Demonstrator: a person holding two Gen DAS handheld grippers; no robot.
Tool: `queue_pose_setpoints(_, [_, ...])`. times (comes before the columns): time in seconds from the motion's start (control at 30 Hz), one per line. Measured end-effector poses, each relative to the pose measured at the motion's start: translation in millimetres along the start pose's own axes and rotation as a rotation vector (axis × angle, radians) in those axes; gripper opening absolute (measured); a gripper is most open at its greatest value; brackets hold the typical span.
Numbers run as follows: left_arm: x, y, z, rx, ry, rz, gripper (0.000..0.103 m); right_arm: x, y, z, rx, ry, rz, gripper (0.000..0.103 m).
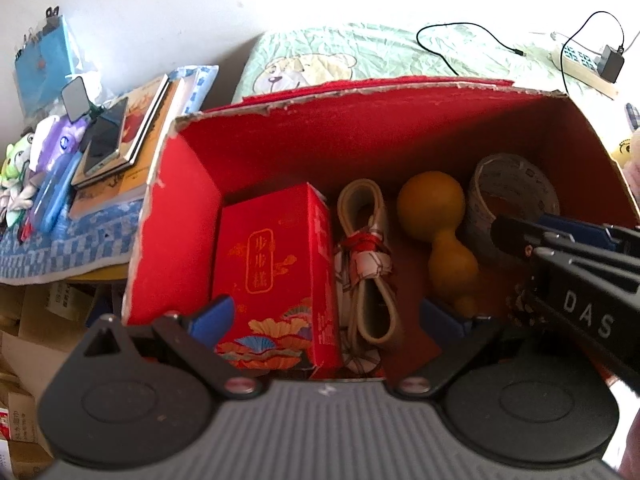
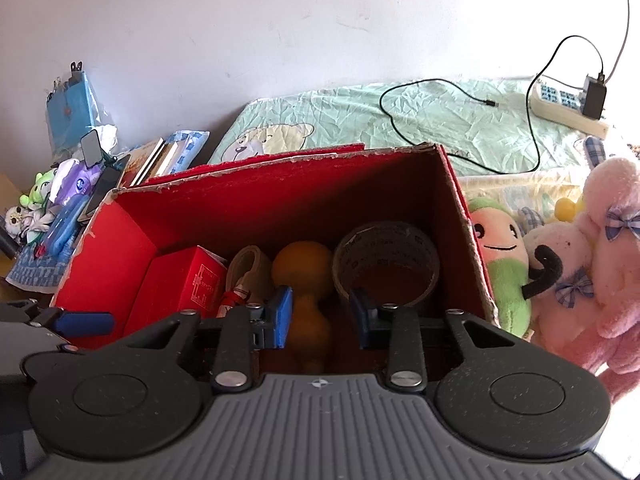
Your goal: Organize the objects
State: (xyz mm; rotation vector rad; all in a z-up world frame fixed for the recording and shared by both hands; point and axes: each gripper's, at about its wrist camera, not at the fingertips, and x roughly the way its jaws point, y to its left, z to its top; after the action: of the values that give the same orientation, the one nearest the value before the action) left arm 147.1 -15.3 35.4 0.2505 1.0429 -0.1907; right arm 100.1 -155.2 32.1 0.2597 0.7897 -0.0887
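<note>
Two hand-held grippers point down into one open red cardboard box (image 1: 280, 140) that sits on a bed with a pale green bear-print sheet (image 2: 440, 120). The left hand-held gripper (image 1: 326, 316) hovers over the near edge of the box with its blue-padded fingers spread wide and nothing between them. The right hand-held gripper (image 2: 320, 312) reaches in from the right side, tilted downward, its fingers set at a moderate gap and empty, poised just above the narrow waist of a gourd. Inside the box lie four things in a row: one red gift carton (image 1: 276, 276) with gold lettering at the left, one coiled beige cord (image 1: 368, 264) tied with a red-and-white strip beside it, one yellow-orange gourd (image 1: 440, 232) next, and one roll of tape (image 1: 516, 188) standing against the right wall. To the right of the box, on the bed, sit three plush toys (image 2: 560, 248). A power strip (image 2: 564, 108) with one black adapter and its cable lies farther back. At the left, a surface with a blue checked cloth (image 1: 60, 248) carries books and small items.
</note>
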Motion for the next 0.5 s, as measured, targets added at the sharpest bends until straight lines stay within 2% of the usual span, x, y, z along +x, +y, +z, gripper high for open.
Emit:
queue_pose_setpoints(0.4, [-9.1, -4.8, -4.7, 0.017, -0.004, -0.009, 0.1, -18.5, -2.9, -10.3, 0.025, -0.058, -0.05, 0.031])
queue_pose_setpoints(0.5, [-9.4, -6.4, -6.2, 0.024, -0.002, 0.011, 0.1, -20.5, -5.2, -12.2, 0.04, -0.063, -0.068, 0.031])
